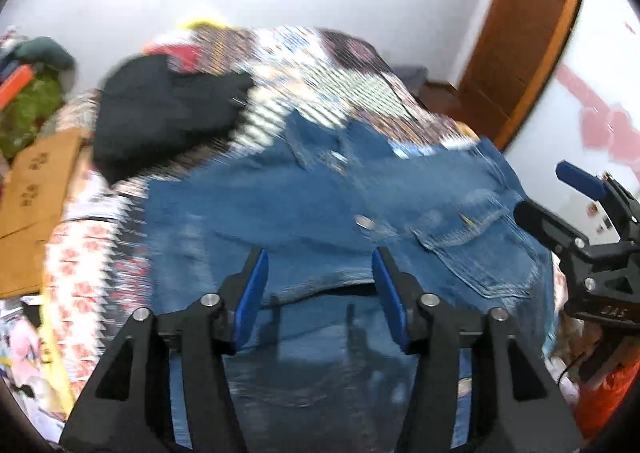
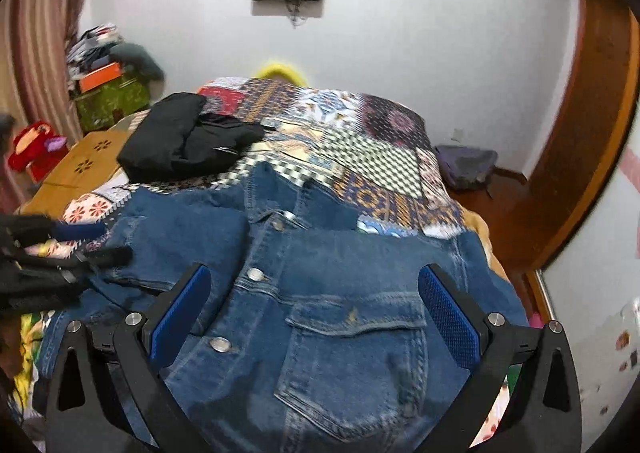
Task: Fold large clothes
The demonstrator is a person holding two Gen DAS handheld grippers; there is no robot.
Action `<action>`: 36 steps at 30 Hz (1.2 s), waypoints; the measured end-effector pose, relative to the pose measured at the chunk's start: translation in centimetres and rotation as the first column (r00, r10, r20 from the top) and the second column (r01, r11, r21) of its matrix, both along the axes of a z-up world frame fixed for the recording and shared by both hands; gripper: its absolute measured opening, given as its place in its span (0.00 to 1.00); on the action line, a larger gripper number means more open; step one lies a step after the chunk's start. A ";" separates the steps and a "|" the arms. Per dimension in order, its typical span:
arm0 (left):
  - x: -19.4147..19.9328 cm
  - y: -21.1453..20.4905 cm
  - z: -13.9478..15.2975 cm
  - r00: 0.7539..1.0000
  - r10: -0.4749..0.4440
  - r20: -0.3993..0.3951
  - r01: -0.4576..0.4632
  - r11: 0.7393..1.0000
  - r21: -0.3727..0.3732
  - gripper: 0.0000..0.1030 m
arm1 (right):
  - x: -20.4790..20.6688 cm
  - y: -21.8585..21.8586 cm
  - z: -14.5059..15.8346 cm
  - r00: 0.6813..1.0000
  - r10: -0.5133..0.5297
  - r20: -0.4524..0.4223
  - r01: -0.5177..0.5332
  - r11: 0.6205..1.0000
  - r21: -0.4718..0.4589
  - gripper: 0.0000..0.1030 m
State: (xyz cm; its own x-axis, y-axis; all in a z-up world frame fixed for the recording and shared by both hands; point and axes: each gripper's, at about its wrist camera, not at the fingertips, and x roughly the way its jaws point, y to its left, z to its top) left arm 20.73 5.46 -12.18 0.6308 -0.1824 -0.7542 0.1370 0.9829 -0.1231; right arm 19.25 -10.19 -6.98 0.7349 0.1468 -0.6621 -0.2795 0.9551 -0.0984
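Note:
A blue denim jacket (image 1: 320,193) (image 2: 320,293) lies front up on the patchwork bedspread (image 2: 360,133), its metal buttons and a chest pocket (image 2: 352,365) showing. Its left part looks folded in over the front. My left gripper (image 1: 318,265) hovers over the jacket's left part, open, its blue pads apart with nothing between them. It shows again at the left edge of the right wrist view as the left gripper (image 2: 100,243). My right gripper (image 2: 316,271) stands wide open above the pocket side, holding nothing. In the left wrist view the right gripper (image 1: 548,193) appears at the jacket's right edge.
A folded black garment (image 2: 180,137) (image 1: 160,109) lies on the bed behind the jacket, to the left. A brown board (image 2: 88,157) and a pile of boxes and clothes (image 2: 108,93) stand beside the bed on the left. A wooden door frame (image 2: 592,133) rises on the right.

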 end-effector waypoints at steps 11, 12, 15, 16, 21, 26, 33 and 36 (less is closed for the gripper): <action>-4.1 10.3 0.9 0.968 0.236 0.082 -0.240 0.969 0.051 0.60 | 1.9 8.5 -2.3 0.954 0.274 -0.123 -0.285 0.955 -0.079 1.00; -4.4 10.9 0.7 0.965 0.249 0.078 -0.253 0.966 0.046 0.60 | 2.1 9.6 -2.9 0.940 0.304 -0.153 -0.319 0.944 -0.088 1.00; -5.1 13.0 -0.4 0.955 0.292 0.056 -0.294 0.956 0.025 0.60 | 2.3 12.6 -4.6 0.900 0.382 -0.211 -0.411 0.904 -0.117 0.99; -5.3 13.6 -0.7 0.951 0.304 0.050 -0.305 0.952 0.020 0.60 | 2.3 13.4 -5.1 0.889 0.400 -0.222 -0.433 0.892 -0.128 0.99; -6.6 15.7 -2.6 0.934 0.356 0.024 -0.356 0.935 0.002 0.60 | 2.8 16.5 -7.3 0.846 0.446 -0.292 -0.505 0.845 -0.174 0.98; -7.4 17.2 -4.2 0.925 0.380 -0.015 -0.380 0.925 -0.023 0.60 | 3.2 18.5 -9.9 0.793 0.464 -0.395 -0.566 0.802 -0.193 0.86; -7.8 18.9 -6.1 0.904 0.424 -0.063 -0.427 0.902 -0.062 0.60 | 4.3 19.4 -11.8 0.743 0.465 -0.481 -0.586 0.799 -0.133 0.53; -7.8 19.0 -6.5 0.900 0.427 -0.081 -0.433 0.899 -0.070 0.60 | 4.6 19.3 -11.6 0.726 0.491 -0.482 -0.586 0.808 -0.060 0.31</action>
